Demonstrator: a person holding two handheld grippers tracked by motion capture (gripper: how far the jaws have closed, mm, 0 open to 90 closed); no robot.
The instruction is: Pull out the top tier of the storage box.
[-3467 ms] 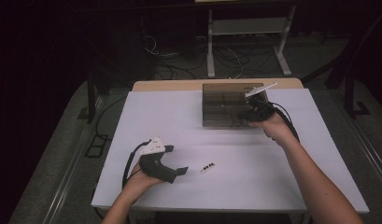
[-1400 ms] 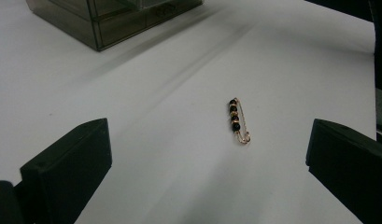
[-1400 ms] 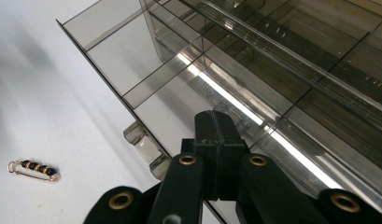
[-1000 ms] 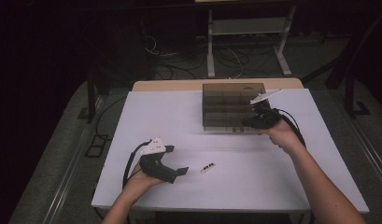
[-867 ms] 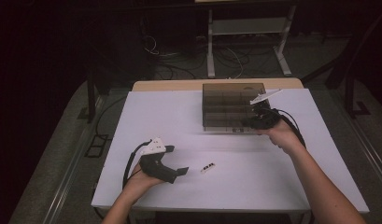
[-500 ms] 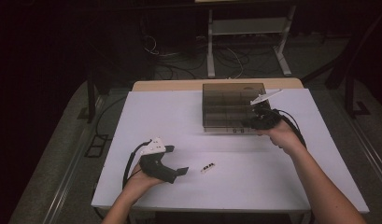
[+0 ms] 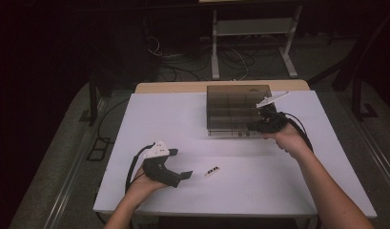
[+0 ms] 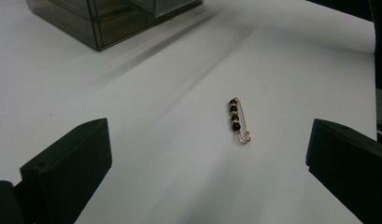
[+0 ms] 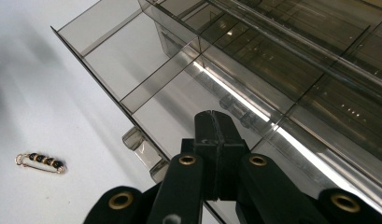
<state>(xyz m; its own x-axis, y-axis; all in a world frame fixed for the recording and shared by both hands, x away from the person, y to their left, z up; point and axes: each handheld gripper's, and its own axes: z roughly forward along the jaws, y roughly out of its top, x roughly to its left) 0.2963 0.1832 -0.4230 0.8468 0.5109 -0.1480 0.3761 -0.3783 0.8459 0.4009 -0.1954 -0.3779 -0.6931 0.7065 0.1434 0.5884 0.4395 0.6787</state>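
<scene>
A small beaded pin (image 7: 212,171) lies flat on the white table (image 7: 278,191), near the front and a little left of centre, apart from everything else. The left gripper (image 7: 179,177) rests just to its left with its jaws spread wide and nothing between them, pointing at the pin, which looks like a line-up for picking it up. At the far right stands a smoky plastic drawer box (image 7: 233,109). The right gripper (image 7: 255,127) sits at its near edge with its jaws pressed together and empty, over a drawer (image 9: 132,70) that is pulled out toward the pin. The open drawer is probably meant to receive the pin.

The high view gives the layout: pin between the two hands, box well beyond it. The left gripper view shows the pin (image 8: 239,121) close up, with dark beads on a gold wire. The right gripper view shows the drawer's dividers and its empty compartments, with the pin (image 9: 40,163) off to one side.
</scene>
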